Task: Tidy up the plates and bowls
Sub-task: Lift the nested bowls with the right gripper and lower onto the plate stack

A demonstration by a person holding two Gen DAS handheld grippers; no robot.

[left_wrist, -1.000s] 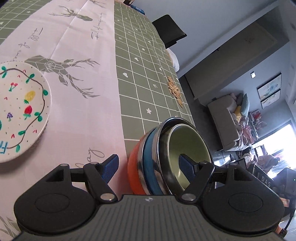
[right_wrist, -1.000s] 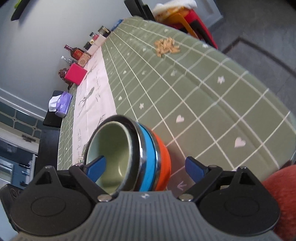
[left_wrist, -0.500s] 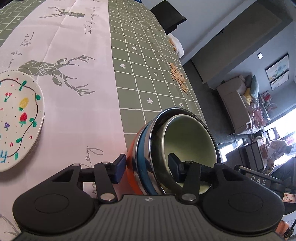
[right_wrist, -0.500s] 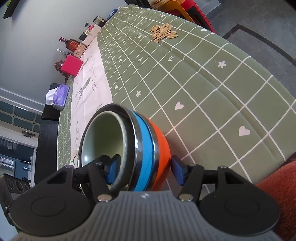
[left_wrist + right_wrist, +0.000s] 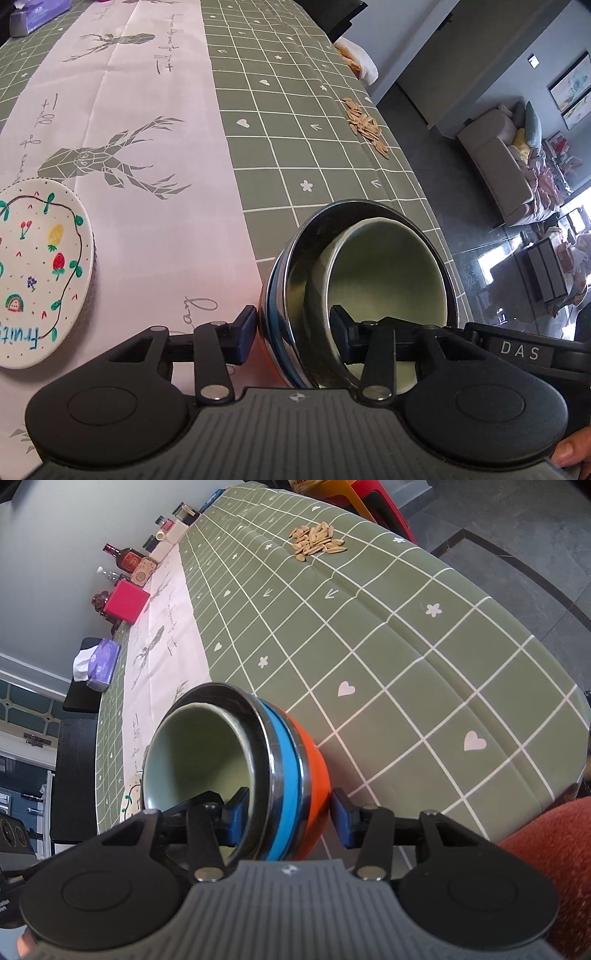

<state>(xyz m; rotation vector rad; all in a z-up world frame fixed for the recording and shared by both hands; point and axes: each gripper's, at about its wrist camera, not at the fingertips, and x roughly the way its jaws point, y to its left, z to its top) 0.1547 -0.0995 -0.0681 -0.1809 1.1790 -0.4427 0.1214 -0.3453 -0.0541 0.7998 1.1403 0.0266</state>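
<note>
A nested stack of bowls (image 5: 369, 280), green inside steel-rimmed blue and orange ones, sits near the table's front edge; it shows too in the right wrist view (image 5: 236, 764). My left gripper (image 5: 293, 334) is shut on the stack's rim, one finger inside the green bowl, one outside. My right gripper (image 5: 288, 812) is shut on the opposite rim, one finger inside, one against the orange wall. A white fruit-painted plate (image 5: 37, 273) lies to the left on the pink runner.
The table has a green checked cloth (image 5: 406, 664). A pile of seeds (image 5: 365, 125) lies toward the right edge. Bottles, a red box (image 5: 125, 600) and a tissue pack (image 5: 98, 664) stand at the far end. A red-clothed knee (image 5: 546, 849) is close at right.
Both grippers closed from wide open onto the bowl stack's rim, one from each side. Both views have shifted slightly around the stack.
</note>
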